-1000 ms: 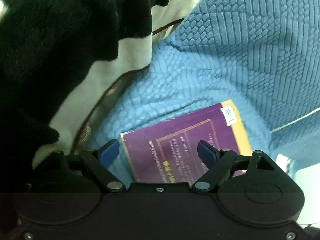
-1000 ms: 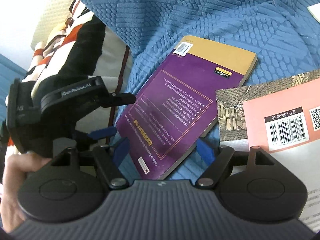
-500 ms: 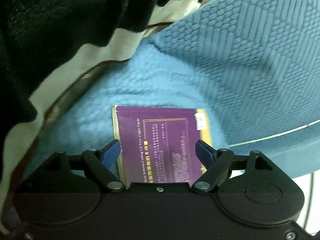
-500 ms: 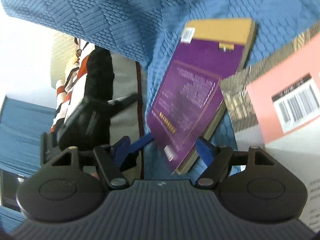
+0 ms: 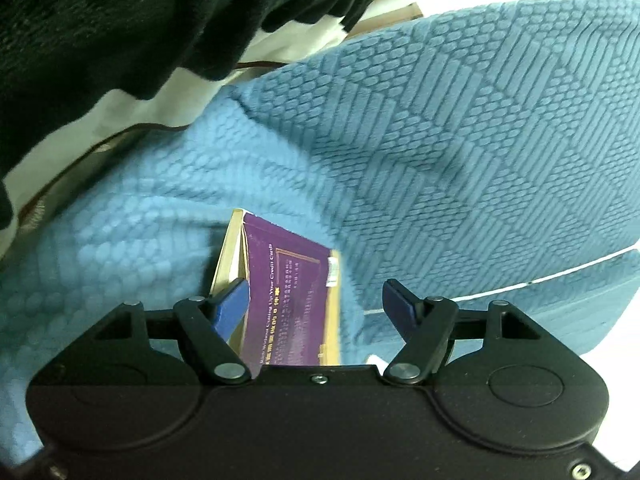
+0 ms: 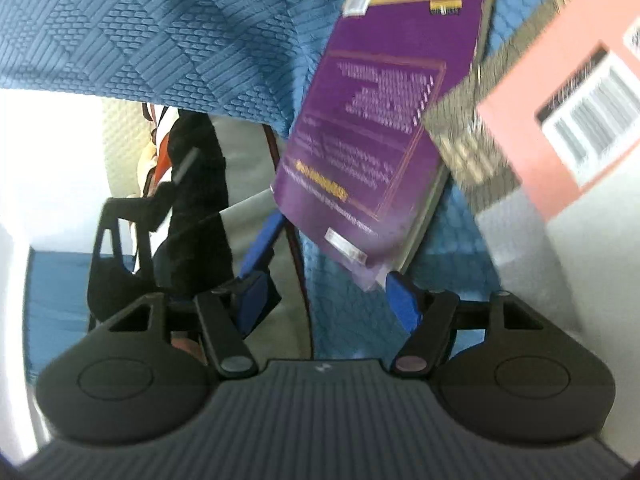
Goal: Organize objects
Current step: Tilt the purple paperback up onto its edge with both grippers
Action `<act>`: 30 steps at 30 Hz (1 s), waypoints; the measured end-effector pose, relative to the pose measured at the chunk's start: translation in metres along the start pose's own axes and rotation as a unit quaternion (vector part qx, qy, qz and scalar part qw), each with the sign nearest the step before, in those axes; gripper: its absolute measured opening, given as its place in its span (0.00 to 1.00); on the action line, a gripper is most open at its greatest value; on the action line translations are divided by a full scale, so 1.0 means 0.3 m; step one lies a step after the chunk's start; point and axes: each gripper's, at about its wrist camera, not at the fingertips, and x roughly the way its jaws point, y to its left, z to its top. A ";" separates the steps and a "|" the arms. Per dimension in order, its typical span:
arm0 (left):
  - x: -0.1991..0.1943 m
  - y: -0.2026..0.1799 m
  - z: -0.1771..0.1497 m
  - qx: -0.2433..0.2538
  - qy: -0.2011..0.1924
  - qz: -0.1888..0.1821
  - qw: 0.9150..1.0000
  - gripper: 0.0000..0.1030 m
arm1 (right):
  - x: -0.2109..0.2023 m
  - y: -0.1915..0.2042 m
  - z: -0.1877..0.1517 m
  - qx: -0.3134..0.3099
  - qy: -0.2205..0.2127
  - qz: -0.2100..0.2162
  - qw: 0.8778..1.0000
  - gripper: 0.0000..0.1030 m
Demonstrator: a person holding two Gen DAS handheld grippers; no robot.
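Observation:
A purple book with a yellow band lies on the blue textured cover; its near edge is raised off the fabric. My left gripper is open, its jaws on either side of the book's near end, the left blue finger under the book's edge. In the right wrist view the purple book tilts up, its corner close to my open right gripper. The left gripper's blue finger shows beneath the book's left corner.
A pink-backed book with a barcode lies partly over the purple book's right side. A black, white and orange plush blanket lies at the left. The blue cover's piped edge runs at the right.
The purple book's near edge has lifted off the cover and tilted up, with the left gripper's finger now under it. Both cameras have swung, and the right gripper has drawn closer to the book.

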 end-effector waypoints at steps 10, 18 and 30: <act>-0.005 -0.002 0.006 -0.017 0.001 -0.042 0.999 0.68 | 0.010 -0.031 -0.061 0.120 -0.065 0.021 0.990 0.72; 0.022 -0.001 0.004 -0.029 0.024 -0.075 0.996 0.53 | 0.040 -0.065 -0.127 0.227 -0.132 0.055 0.963 0.79; 0.016 -0.022 0.003 0.047 -0.018 0.077 0.996 0.66 | 0.060 -0.048 -0.122 0.224 -0.186 0.029 0.956 0.79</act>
